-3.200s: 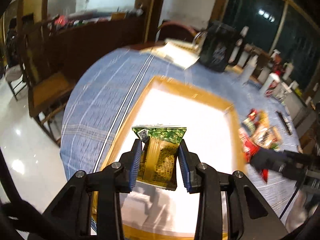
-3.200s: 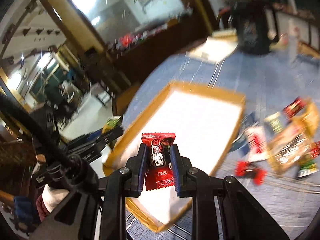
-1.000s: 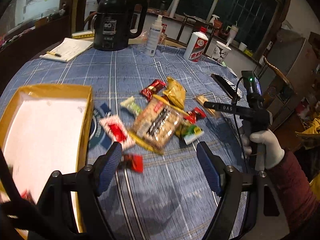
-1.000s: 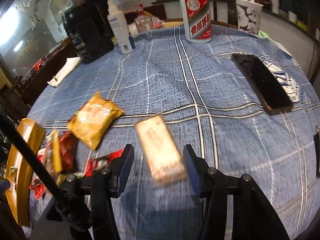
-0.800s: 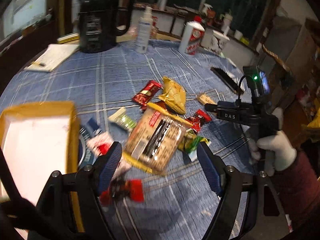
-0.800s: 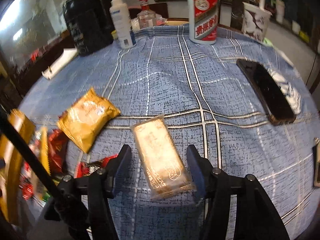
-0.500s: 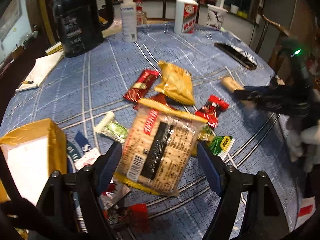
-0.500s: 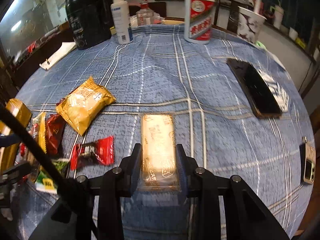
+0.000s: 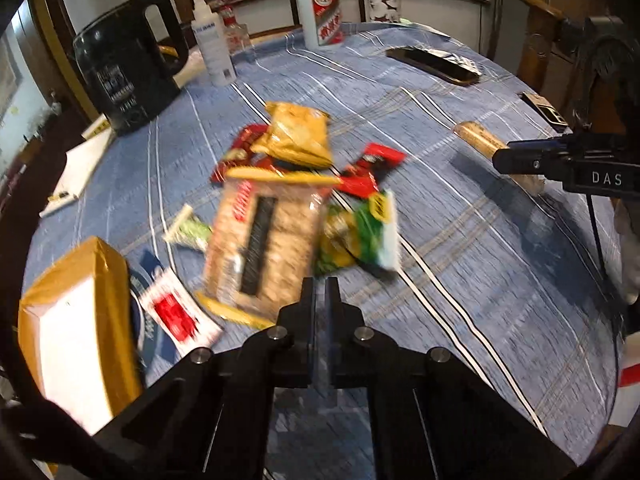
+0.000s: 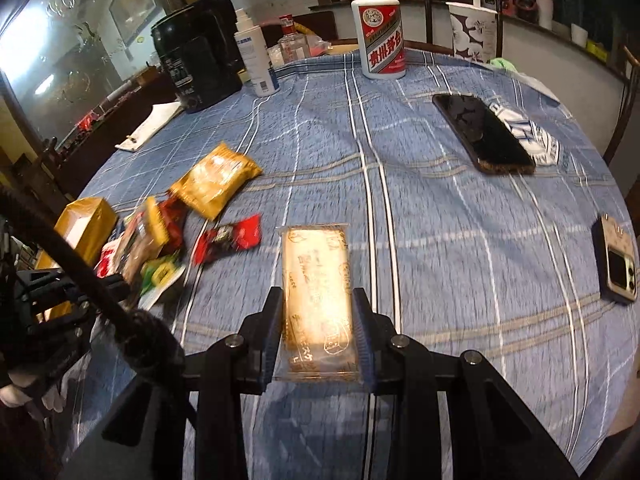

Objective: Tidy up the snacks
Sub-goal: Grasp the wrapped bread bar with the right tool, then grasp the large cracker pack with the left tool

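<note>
Between the right tongs (image 10: 318, 320), clamped from both sides, lies a flat oblong wafer bar (image 10: 317, 300) in glossy clear film, its pale golden face printed with faint line drawings. Left of these tongs sits a puffy yellow foil packet (image 10: 214, 184), and nearer, a small red candy wrapper (image 10: 228, 240) with crimped ends. Ahead of the left tongs (image 9: 320, 292), whose jaws are pressed together on nothing, a large clear-wrapped cracker pack (image 9: 264, 240) with yellow seams lies among the loose pile, a green-and-white sachet (image 9: 364, 232) just to its right and a white sachet with a red patch (image 9: 176, 312) to its left. Farther left stands the cardboard box (image 9: 108, 264), tan outside and white inside. Everything rests on a round tabletop (image 10: 420, 216) covered in blue cloth woven with white and grey check lines. Beyond the right tongs stand a white ceramic bottle (image 10: 382, 36) with a red label, a glossy black kettle (image 10: 198, 52) and a black phone (image 10: 482, 132) lying flat. Dark wooden chairs ring the dim room.
</note>
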Demonstrator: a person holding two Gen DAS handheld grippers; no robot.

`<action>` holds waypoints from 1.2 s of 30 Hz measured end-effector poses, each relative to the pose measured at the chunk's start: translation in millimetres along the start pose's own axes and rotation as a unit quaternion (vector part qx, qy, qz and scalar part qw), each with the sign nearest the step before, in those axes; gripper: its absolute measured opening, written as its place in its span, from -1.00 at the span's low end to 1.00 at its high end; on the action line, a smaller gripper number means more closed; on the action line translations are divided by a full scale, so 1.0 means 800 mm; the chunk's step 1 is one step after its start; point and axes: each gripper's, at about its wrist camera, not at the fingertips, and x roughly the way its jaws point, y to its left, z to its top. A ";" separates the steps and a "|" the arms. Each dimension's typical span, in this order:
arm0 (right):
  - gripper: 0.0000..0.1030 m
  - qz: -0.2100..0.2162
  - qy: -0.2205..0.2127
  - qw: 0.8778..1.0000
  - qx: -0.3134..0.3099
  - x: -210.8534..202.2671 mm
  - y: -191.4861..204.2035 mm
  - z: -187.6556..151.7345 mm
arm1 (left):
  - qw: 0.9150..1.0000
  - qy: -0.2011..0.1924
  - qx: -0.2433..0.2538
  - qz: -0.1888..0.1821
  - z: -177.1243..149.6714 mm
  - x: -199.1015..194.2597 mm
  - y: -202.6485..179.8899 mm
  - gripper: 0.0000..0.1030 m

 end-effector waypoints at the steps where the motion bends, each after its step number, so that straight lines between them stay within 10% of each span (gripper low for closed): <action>1: -0.36 0.004 0.001 1.000 0.002 -0.002 0.000 -0.005 | 1.000 0.003 0.000 -0.003 -0.004 -0.001 -0.002 -0.90; 7: -0.36 0.018 -0.003 1.000 0.018 -0.016 -0.005 -0.029 | 0.998 -0.021 -0.056 -0.035 -0.019 -0.032 0.017 -0.68; 9: -0.36 0.028 -0.009 0.999 0.029 -0.021 -0.009 -0.034 | 0.994 -0.034 -0.100 -0.039 -0.022 -0.041 0.038 0.10; 11: -0.36 0.043 -0.016 0.998 0.041 -0.024 -0.013 -0.038 | 0.990 -0.049 -0.127 -0.040 -0.024 -0.046 0.054 0.26; 17: -0.36 0.061 -0.008 0.997 0.050 -0.013 -0.008 -0.042 | 0.990 -0.048 -0.133 -0.029 -0.002 -0.021 0.068 0.27; 25: -0.36 0.085 -0.007 0.995 0.048 -0.005 0.000 -0.041 | 0.998 -0.018 -0.015 0.054 0.037 0.033 0.037 0.43; 36: -0.36 0.106 -0.004 0.994 0.041 0.003 0.011 -0.042 | 0.999 -0.010 -0.039 0.035 0.031 0.043 0.048 0.35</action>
